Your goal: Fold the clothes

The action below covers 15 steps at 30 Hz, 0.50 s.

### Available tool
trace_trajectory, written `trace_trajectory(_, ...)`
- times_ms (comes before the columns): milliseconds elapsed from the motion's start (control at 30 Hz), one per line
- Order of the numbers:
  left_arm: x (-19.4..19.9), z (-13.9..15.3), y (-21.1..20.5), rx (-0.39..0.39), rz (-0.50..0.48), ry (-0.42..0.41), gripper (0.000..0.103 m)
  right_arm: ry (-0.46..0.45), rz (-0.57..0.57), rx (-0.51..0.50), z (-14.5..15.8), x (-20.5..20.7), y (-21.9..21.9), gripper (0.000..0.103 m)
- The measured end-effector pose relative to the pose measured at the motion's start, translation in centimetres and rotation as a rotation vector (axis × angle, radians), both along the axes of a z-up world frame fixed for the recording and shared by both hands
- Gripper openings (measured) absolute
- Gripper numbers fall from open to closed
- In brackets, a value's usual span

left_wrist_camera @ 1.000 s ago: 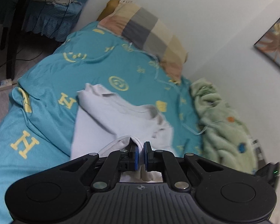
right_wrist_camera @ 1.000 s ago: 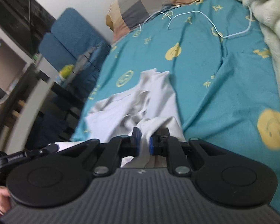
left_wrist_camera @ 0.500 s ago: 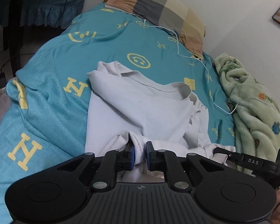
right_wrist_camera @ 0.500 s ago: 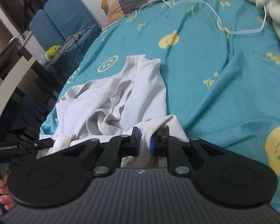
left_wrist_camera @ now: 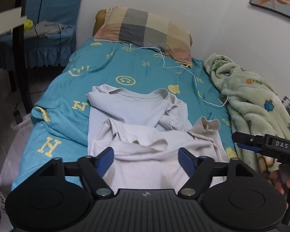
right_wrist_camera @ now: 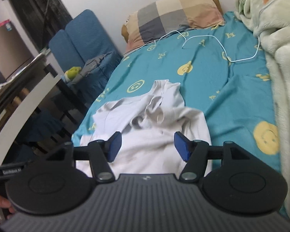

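Both my tongs, left [left_wrist_camera: 146, 158] & right [right_wrist_camera: 147, 146], gape wide, holding nothing. Shirt [left_wrist_camera: 145, 119] lies rumpled on the bed [left_wrist_camera: 106, 71], hem nearest me. I'd smooth it flat w/ sleeves out before any fold.

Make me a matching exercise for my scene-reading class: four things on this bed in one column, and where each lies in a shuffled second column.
Things:
1. shirt
2. pillow
3. blanket
4. cable

Places:
A. bunched along the wall side of the bed
B. at the head of the bed, against the wall
C. spread mid-bed, just ahead of both open hand-held grippers
D. trailing over the sheet from the pillow toward the blanket

Pairs: 1-C, 2-B, 3-A, 4-D
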<state>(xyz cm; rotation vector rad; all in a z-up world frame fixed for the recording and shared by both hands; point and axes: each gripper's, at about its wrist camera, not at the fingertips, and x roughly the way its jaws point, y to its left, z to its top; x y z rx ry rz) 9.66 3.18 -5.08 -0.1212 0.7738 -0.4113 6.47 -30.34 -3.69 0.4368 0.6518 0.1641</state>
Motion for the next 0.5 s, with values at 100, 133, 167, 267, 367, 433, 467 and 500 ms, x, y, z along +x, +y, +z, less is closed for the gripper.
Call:
trace_trajectory(100,-2.7,0.7,0.0,0.003,-0.003,-0.02,0.087,-0.021,0.013,-0.055,0.9,-2.7,0.8,0.063)
trace_trajectory(133,-3.6,0.8,-0.1,0.003,0.0,-0.024,0.092,-0.027,0.013,-0.066,1.1,-3.5,1.0,0.063)
trace_trajectory(167,-4.4,0.8,-0.1,0.004,0.003,-0.027,0.095,-0.032,0.013,-0.07,1.2,-4.1,1.2,0.063)
trace_trajectory(267,-6.3,0.4,-0.5,0.054,0.009,-0.048,0.102,-0.038,0.015,-0.073,1.3,-5.6,1.6,0.078)
trace_trajectory(367,-7.0,-0.5,-1.0,0.113,0.018,-0.043,0.103,-0.04,0.009,-0.097,1.1,-6.3,2.1,0.088)
trace_trajectory(433,-6.7,-0.9,-0.9,0.121,0.026,-0.03,0.103,-0.031,0.016,-0.116,0.8,-6.2,2.5,0.088)
trace_trajectory(467,-6.5,-1.0,-0.9,0.121,0.029,-0.024,0.103,-0.028,0.015,-0.124,0.6,-6.1,2.6,0.088)
trace_trajectory(500,-6.3,-1.1,-0.8,0.12,0.031,-0.02,0.103,-0.024,0.015,-0.13,0.5,-5.9,2.6,0.088)
